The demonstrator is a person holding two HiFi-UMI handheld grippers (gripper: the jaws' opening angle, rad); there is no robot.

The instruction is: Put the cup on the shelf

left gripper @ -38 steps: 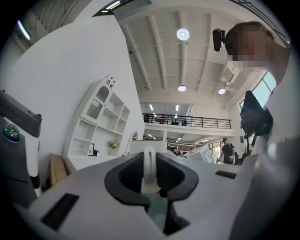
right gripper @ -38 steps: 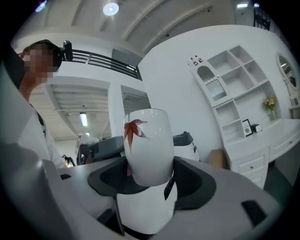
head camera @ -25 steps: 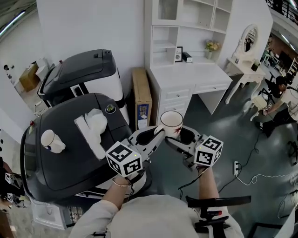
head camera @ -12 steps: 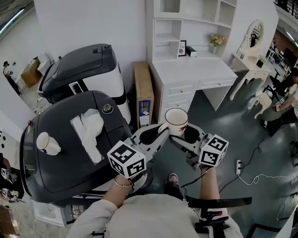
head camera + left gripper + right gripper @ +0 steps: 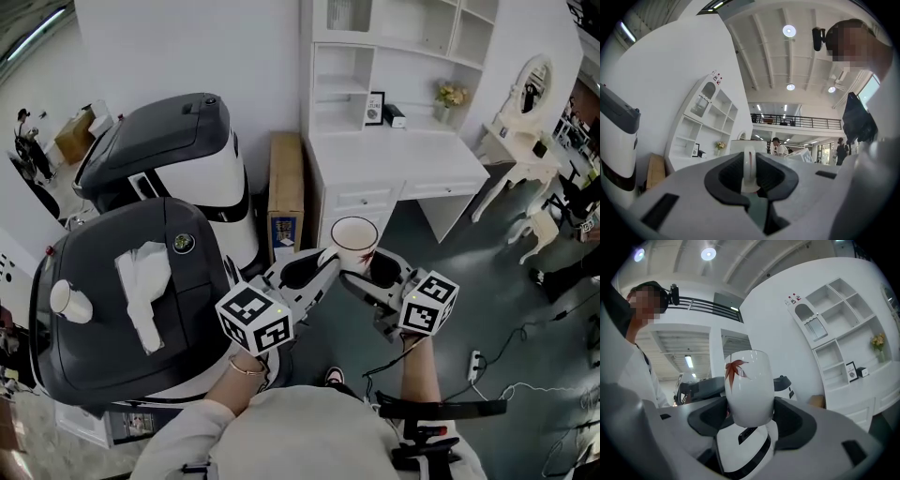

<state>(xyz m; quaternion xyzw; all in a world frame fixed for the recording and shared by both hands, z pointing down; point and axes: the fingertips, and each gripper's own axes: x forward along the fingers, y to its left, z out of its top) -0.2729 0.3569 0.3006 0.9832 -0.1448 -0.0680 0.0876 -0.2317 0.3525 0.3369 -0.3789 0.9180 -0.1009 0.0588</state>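
Observation:
A white cup [image 5: 354, 241] with a red leaf print hangs upright in the air in front of me, held from both sides. My left gripper [image 5: 326, 262] is shut on its thin handle [image 5: 749, 165], which stands edge-on between the dark pads. From the right, my right gripper [image 5: 364, 274] is shut on the cup's rounded body [image 5: 749, 389]. The white shelf unit [image 5: 377, 54] rises above a white desk [image 5: 398, 169] straight ahead, beyond the cup. It also shows as a shelf unit [image 5: 700, 127] at the left and a shelf unit [image 5: 840, 329] at the right.
Two black-lidded machines [image 5: 141, 309] stand at the left; the near one bears a second white cup [image 5: 70, 302] and a crumpled tissue [image 5: 142, 292]. A cardboard box [image 5: 286, 202] leans beside the desk. A mirrored dressing table [image 5: 525, 131] and floor cables [image 5: 506, 342] are at the right.
The desk and shelf have drawn nearer and the black-lidded machine has slid left in the head view. Both grippers keep the same hold on the cup.

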